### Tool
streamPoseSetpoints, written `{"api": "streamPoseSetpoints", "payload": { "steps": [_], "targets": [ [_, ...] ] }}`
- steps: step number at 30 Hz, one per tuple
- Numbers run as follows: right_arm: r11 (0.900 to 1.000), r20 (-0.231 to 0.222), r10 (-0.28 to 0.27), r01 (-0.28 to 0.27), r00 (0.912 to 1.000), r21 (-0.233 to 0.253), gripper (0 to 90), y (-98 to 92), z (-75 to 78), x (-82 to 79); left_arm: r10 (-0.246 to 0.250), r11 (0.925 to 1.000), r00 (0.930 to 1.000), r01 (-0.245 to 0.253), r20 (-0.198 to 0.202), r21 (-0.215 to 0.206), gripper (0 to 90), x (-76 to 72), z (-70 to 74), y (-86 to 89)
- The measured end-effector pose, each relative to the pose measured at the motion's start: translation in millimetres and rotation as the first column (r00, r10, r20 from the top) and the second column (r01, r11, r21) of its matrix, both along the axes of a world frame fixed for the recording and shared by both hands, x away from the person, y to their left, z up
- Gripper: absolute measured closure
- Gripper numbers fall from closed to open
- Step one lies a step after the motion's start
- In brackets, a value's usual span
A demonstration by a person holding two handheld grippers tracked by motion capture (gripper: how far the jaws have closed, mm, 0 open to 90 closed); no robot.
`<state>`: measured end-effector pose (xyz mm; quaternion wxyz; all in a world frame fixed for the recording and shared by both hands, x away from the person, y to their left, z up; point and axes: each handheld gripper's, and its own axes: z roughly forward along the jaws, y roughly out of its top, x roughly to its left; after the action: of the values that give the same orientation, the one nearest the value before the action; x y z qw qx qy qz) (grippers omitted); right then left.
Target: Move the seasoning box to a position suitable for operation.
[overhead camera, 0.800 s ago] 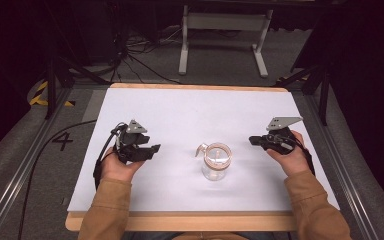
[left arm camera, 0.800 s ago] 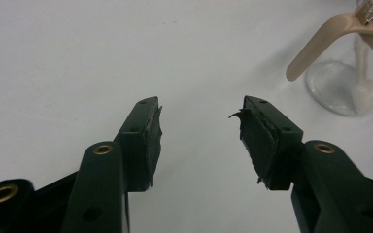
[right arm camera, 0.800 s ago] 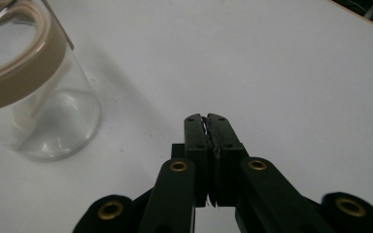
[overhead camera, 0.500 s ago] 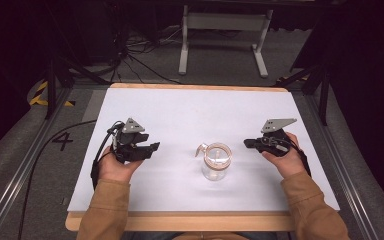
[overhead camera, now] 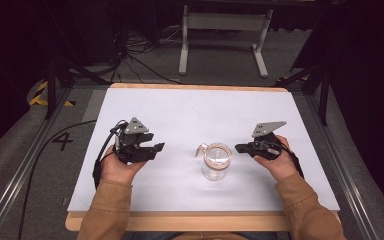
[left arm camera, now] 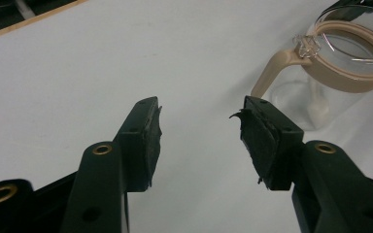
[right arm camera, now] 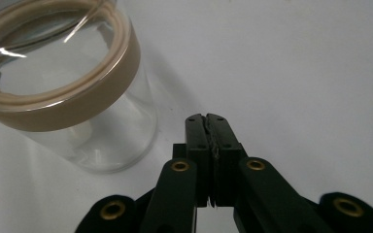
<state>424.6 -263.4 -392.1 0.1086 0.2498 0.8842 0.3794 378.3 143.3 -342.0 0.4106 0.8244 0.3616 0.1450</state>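
Jar: a clear glass jar [overhead camera: 215, 161] with a tan lid ring and wire bail stands upright near the middle of the white tabletop [overhead camera: 190, 115], between the two grippers and touching neither.
Left gripper: the left gripper [overhead camera: 156, 148] is held well to the jar's left, pointed toward it; its jaws stand wide apart with nothing between them.
Right gripper: the right gripper [overhead camera: 240, 148] sits just beside the jar's right side, its jaws pressed together and holding nothing.
Handling: the jar looks rigid, smooth and breakable, probably of moderate weight for its size; glass walls are likely slippery under the pads, and a hard knock or a tip-over could crack it.
Where to hold: the tan band under the rim seems the surest place, since it is wider than the body and less slick; the wire clasp [left arm camera: 307, 44] and the tan tab hanging from it look like the part to work for opening, while the other gripper steadies the body.
Left gripper view: shows the tab and wire clasp on the near side of the jar, and torn edges on the jaw pads [left arm camera: 151, 141].
Right gripper view: shows the jar's glass wall [right arm camera: 102, 141] close beside the shut jaws, and the broad tan band.
High view: gives the layout, both hands and the jar's central spot.
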Motion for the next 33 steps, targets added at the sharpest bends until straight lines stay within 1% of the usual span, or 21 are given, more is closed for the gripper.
{"api": "streamPoseSetpoints", "payload": {
  "steps": [1,3,4,6,8,9,12,15,16,19,20,21,23,26,27,29,33],
  "targets": [
    [1.000,-0.005,0.010,-0.010,0.9999,-0.007,89.2,2.7,-2.3,0.3,-0.002,1.0000,1.0000,0.002,0.000,0.000,49.3,0.3,-0.1,-0.2],
    [1.000,-0.010,0.014,-0.014,0.9998,-0.012,89.2,4.8,-4.1,0.2,-0.002,1.0000,1.0000,0.002,-0.003,0.000,49.3,0.3,-0.2,-0.6],
    [1.000,-0.019,0.020,-0.020,0.9996,-0.018,89.3,7.5,-6.2,-0.1,-0.006,1.0000,1.0000,0.006,-0.008,0.006,49.3,0.5,0.1,-0.4],
    [0.999,-0.028,0.034,-0.035,0.9990,-0.026,89.4,11.7,-8.9,-0.6,0.000,1.0000,1.0000,0.000,-0.008,0.003,49.3,0.3,-0.5,-1.0],
    [0.998,-0.038,0.051,-0.052,0.9979,-0.029,89.6,16.2,-10.3,-2.1,-0.002,1.0000,1.0000,0.002,-0.005,0.002,49.2,0.4,-0.4,-0.9],
    [0.998,-0.038,0.051,-0.052,0.9979,-0.029,89.6,16.2,-10.3,-2.1,-0.002,1.0000,1.0000,0.002,-0.005,0.002,49.2,0.4,-0.4,-0.9],
    [0.995,-0.053,0.087,-0.089,0.9948,-0.033,89.8,22.7,-11.4,-4.9,-0.003,1.0000,1.0000,0.003,-0.005,0.002,49.2,0.2,0.0,-1.1],
    [0.994,-0.054,0.090,-0.093,0.9945,-0.057,89.9,26.0,-11.6,-6.8,-0.004,1.0000,1.0000,0.004,-0.007,0.002,49.1,0.3,0.0,-1.1],
    [0.994,-0.056,0.090,-0.093,0.9944,-0.058,89.9,25.8,-11.8,-6.7,-0.005,1.0000,1.0000,0.005,-0.003,0.004,49.1,0.8,0.0,-1.0],
    [0.994,-0.064,0.092,-0.096,0.9937,-0.061,89.9,25.7,-12.5,-7.3,-0.008,1.0000,0.9999,0.008,-0.008,0.006,49.0,2.1,-0.6,-2.1],
    [0.993,-0.065,0.091,-0.095,0.9937,-0.063,89.9,25.8,-12.7,-7.6,-0.017,0.9998,0.9999,0.017,-0.004,0.011,49.0,3.1,-0.7,-2.3],
    [0.993,-0.063,0.089,-0.093,0.9941,-0.068,89.9,25.8,-12.8,-8.0,-0.011,0.9999,0.9998,0.012,-0.015,0.009,49.0,2.9,-0.9,-3.7],
    [0.993,-0.074,0.092,-0.097,0.9930,-0.068,89.9,25.5,-12.9,-9.1,-0.017,0.9998,0.9997,0.017,-0.017,0.009,48.9,4.0,-1.0,-4.9],
    [0.993,-0.078,0.091,-0.096,0.9928,-0.072,89.9,25.7,-13.2,-10.5,-0.021,0.9997,0.9996,0.021,-0.018,0.011,48.8,5.2,-1.1,-6.5],
    [0.992,-0.079,0.095,-0.102,0.9923,-0.078,89.9,25.6,-13.8,-12.2,-0.031,0.9995,0.9995,0.031,-0.011,0.012,48.9,8.2,-1.7,-9.5],
    [0.991,-0.087,0.103,-0.110,0.9909,-0.079,89.9,26.9,-14.5,-14.7,-0.031,0.9995,0.9995,0.031,-0.011,0.012,48.8,8.2,-1.7,-9.5],
    [0.988,-0.090,0.119,-0.127,0.9887,-0.090,89.9,32.2,-16.2,-20.7,-0.047,0.9988,0.9986,0.047,-0.023,0.012,48.9,12.1,-2.1,-15.6]
  ]
}}
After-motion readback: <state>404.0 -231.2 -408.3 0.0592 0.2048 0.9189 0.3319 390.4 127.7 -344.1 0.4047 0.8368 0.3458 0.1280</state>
